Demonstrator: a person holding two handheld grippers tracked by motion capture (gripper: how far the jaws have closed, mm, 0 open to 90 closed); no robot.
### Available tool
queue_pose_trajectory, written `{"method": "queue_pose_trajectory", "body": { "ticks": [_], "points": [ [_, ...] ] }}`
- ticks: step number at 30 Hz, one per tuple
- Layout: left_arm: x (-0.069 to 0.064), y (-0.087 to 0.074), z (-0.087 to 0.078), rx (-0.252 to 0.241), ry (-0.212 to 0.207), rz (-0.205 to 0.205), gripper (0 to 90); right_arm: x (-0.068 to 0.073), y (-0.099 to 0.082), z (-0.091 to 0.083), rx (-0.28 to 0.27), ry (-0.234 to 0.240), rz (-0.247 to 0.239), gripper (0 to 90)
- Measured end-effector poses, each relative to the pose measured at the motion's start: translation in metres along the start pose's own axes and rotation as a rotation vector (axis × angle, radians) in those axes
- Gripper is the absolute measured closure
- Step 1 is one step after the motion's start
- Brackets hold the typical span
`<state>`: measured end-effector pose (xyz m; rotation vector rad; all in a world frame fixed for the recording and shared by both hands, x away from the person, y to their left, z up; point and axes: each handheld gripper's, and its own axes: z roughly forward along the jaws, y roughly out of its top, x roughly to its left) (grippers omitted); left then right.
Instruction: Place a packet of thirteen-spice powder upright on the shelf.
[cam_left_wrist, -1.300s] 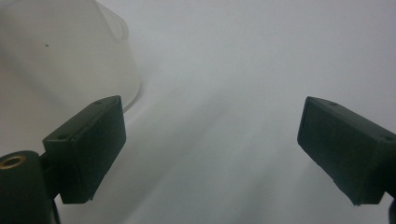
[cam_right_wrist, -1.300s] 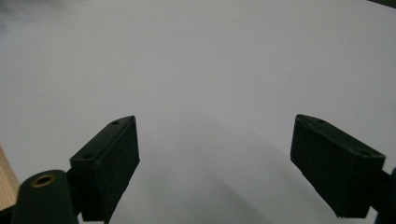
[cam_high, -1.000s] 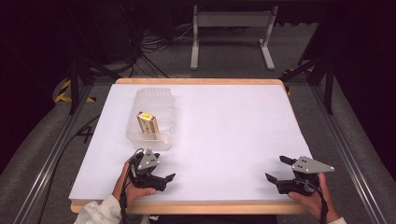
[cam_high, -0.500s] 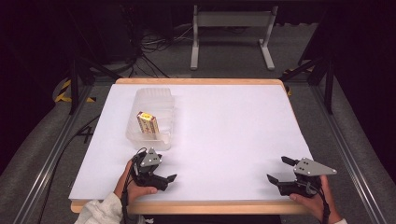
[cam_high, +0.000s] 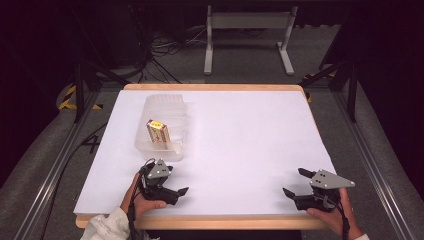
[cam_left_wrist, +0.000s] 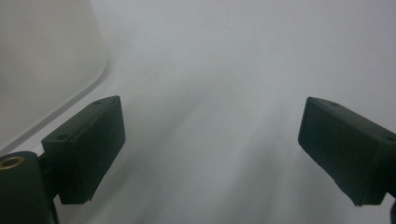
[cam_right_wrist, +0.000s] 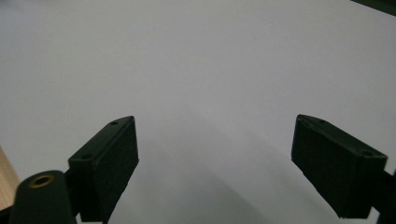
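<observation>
Little has changed: left gripper (cam_high: 176, 186) has edged slightly toward the near edge, jaws spread, empty. Right gripper (cam_high: 295, 182) likewise. Box (cam_high: 158, 131) lies in the tub (cam_high: 177, 107), left side. Nothing grasped yet.

Spread fingers (cam_left_wrist: 84, 149), white table (cam_left_wrist: 224, 70), container corner (cam_left_wrist: 46, 60)

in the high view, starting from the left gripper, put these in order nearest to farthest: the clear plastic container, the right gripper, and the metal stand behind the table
From the left gripper:
1. Clear plastic container, just ahead of it.
2. Right gripper, across the near edge.
3. Metal stand, on the floor beyond the table.
</observation>
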<state>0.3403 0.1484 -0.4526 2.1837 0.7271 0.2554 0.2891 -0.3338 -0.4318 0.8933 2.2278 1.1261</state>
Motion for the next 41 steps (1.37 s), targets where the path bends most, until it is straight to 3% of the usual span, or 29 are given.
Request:
{"method": "queue_pose_trajectory", "body": {
  "ticks": [30,41],
  "points": [
    [0.0016,0.0031,-0.0001,-0.001,0.0,0.008,8.5,-0.0022,-0.0022,-0.0011,0.006,-0.014,0.001,15.4],
    [0.0028,0.0011,-0.0013,0.002,0.003,0.001,8.8,-0.006,-0.0014,-0.0013,-0.008,-0.022,0.023,15.4]
  ]
}}
